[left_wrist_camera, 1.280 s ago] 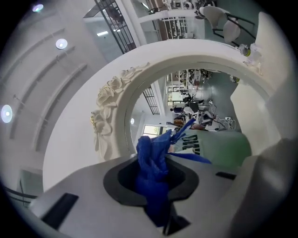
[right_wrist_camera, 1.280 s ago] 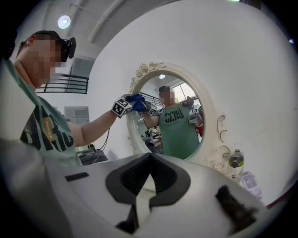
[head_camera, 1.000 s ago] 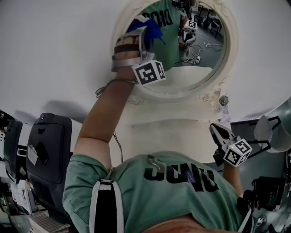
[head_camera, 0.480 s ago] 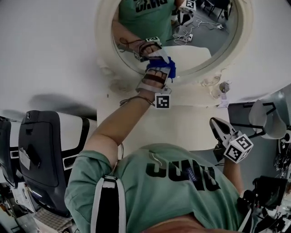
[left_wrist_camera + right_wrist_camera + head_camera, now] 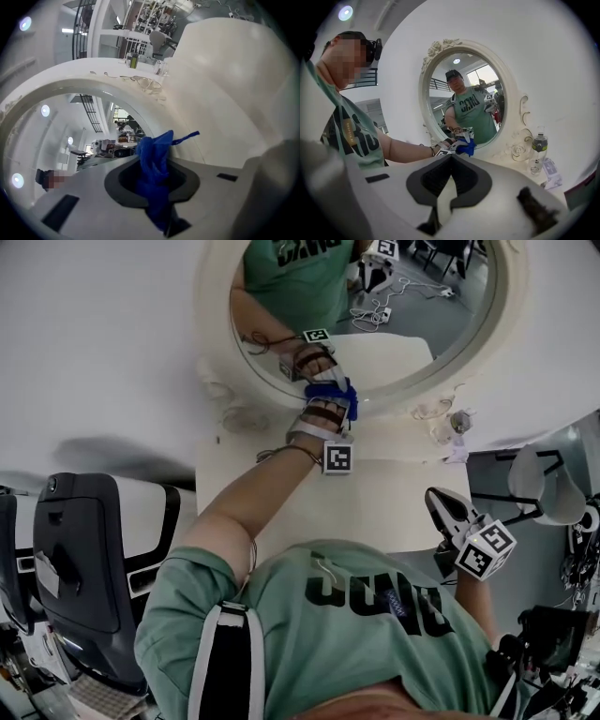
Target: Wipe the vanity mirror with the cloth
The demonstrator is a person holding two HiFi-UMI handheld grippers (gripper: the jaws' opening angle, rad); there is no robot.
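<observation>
Left gripper: I'm clamping the blue cloth, holding it against the mirror's lower edge | right gripper: I'm carrying it closed and empty off the vanity's front right corner | bottle: standing at the back right edge, beside the frame | chair: sitting left of the vanity.

head: steeply down | left: close to mirror | right: farther back | shared: mirror

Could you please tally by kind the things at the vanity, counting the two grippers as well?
Blue cloth: 1
Cream-framed round vanity mirror: 1
Clear plastic bottle: 1
Grippers: 2, left gripper and right gripper
Total: 5
</observation>
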